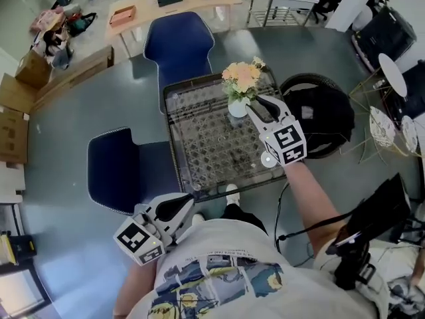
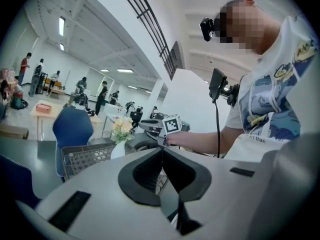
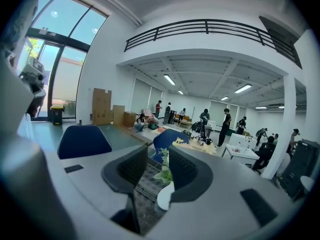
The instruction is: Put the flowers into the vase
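**Flowers are in the vase, looks pretty much done**

The peach and cream flowers [image 1: 243, 77] stand upright in the small white vase [image 1: 237, 107], which sits near the far edge of the wire-mesh worktop [image 1: 199, 145].

The right hand-held gripper [image 1: 257, 105] is just beside the vase, on its near right. Its jaws are about halfway apart with nothing pinched. In the right gripper view the vase and a few leaves only show through the gap, farther out. My guess is it's open like that because the stems don't need holding now that the vase props them up.

The left hand-held gripper [image 1: 189, 201] is parked low by the person's body at the near edge of the worktop. Its jaws are closed together and empty, so it's just out of the way.

Two blue chairs [image 1: 178, 42] sit around the worktop.
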Motion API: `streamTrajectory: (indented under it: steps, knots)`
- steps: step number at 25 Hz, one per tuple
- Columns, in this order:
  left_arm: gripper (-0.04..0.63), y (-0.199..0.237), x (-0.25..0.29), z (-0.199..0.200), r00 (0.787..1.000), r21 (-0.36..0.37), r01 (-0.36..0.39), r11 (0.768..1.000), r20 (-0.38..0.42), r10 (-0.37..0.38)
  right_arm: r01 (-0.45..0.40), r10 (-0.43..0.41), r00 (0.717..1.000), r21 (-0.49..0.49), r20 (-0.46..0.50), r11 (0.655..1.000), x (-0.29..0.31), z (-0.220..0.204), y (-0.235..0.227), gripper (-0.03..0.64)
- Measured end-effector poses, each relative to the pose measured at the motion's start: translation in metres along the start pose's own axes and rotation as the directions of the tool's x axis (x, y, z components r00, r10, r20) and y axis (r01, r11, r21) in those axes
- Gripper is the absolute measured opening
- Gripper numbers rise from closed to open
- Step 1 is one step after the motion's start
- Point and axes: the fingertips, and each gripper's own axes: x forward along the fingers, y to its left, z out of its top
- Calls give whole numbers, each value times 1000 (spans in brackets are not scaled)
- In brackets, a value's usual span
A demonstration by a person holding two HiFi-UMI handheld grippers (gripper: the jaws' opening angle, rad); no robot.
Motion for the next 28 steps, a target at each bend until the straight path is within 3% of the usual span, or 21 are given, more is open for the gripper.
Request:
streamTrajectory:
  steps: [7, 12, 22, 28]
  knots:
    - [11, -19, -26, -2, 995, 46, 103, 994, 1, -103, -63, 65, 998, 179, -5, 982, -58, 2, 98, 135]
    - [11, -31, -47, -15, 990, 62, 142, 988, -11, -142, -134, 145, 989, 234, -30, 963, -88, 2, 177, 92]
    - [11, -49, -87, -42, 979, 77, 202, 976, -54, -198, -277, 288, 957, 189, -32, 942, -125, 23, 306, 34]
    - [11, -60, -102, -51, 973, 97, 229, 969, -63, -224, -298, 306, 952, 180, -21, 937, -136, 29, 344, 28]
